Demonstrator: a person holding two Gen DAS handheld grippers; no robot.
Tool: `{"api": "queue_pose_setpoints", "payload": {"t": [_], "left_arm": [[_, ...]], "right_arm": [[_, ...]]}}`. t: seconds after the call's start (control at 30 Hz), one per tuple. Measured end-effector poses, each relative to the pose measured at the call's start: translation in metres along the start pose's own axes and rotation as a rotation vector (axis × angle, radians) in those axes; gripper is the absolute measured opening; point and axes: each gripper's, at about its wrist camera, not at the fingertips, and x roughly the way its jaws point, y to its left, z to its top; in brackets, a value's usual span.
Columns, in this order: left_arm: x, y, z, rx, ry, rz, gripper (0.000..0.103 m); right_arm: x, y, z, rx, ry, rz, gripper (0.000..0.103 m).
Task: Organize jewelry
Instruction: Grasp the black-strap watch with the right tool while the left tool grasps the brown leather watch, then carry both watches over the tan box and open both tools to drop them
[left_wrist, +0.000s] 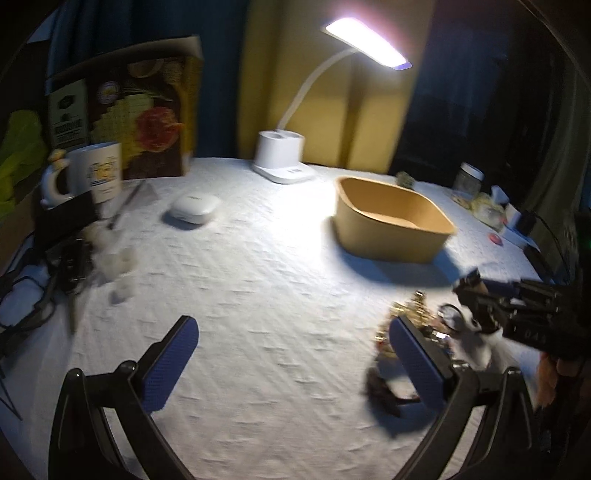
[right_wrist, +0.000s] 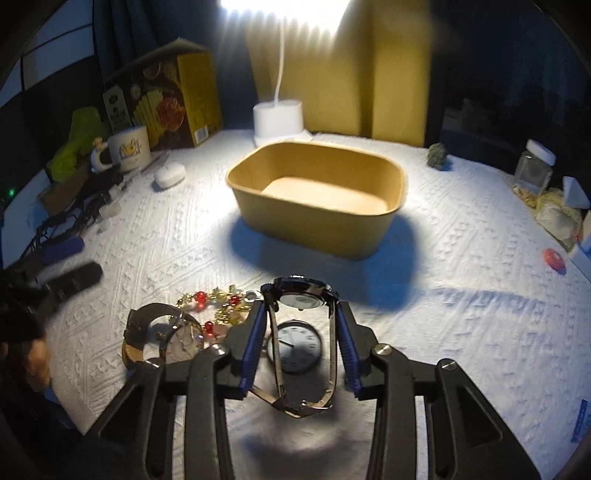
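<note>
My right gripper (right_wrist: 300, 306) is shut on a black-cased wristwatch (right_wrist: 301, 295), its strap loop squeezed between the blue pads and held above the cloth. Under it lies a round grey watch face (right_wrist: 298, 347). To its left lie a brown-strap watch (right_wrist: 166, 339) and a gold chain with red beads (right_wrist: 218, 301). A tan paper tray (right_wrist: 317, 195) stands beyond, empty. My left gripper (left_wrist: 291, 363) is open and empty over bare cloth, left of the jewelry pile (left_wrist: 413, 314); the right gripper (left_wrist: 476, 306) shows there too, and the tray (left_wrist: 391, 218) behind.
A white lamp base (right_wrist: 279, 118) stands behind the tray. A mug (right_wrist: 129, 147), a yellow box (right_wrist: 173, 99), a white case (right_wrist: 169, 175) and cables (right_wrist: 62, 225) crowd the left edge. A jar (right_wrist: 535, 166), wrappers and a red disc (right_wrist: 554, 258) lie at right.
</note>
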Motion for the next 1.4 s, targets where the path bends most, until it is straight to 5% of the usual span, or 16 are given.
{"api": "queue_pose_setpoints", "payload": {"t": [0.2, 0.47, 0.67, 0.87, 1.4], "left_arm": [[0.012, -0.045, -0.002, 0.071, 0.051, -0.063, 0.103], [0.042, -0.071, -0.013, 0.134, 0.170, -0.052, 0.103], [0.044, -0.071, -0.021, 0.124, 0.219, -0.097, 0.073], [0.033, -0.079, -0.020, 0.151, 0.192, -0.117, 0.060], [0.017, -0.074, 0.052, 0.168, 0.050, -0.116, 0.058]], "right_arm": [[-0.025, -0.031, -0.012, 0.051, -0.036, -0.011, 0.035], [-0.043, -0.067, -0.030, 0.104, -0.061, -0.016, 0.035], [-0.054, -0.079, -0.029, 0.102, -0.084, -0.026, 0.035], [-0.063, -0.084, -0.013, 0.094, -0.124, -0.028, 0.035], [-0.049, -0.077, 0.070, 0.030, -0.186, 0.023, 0.035]]}}
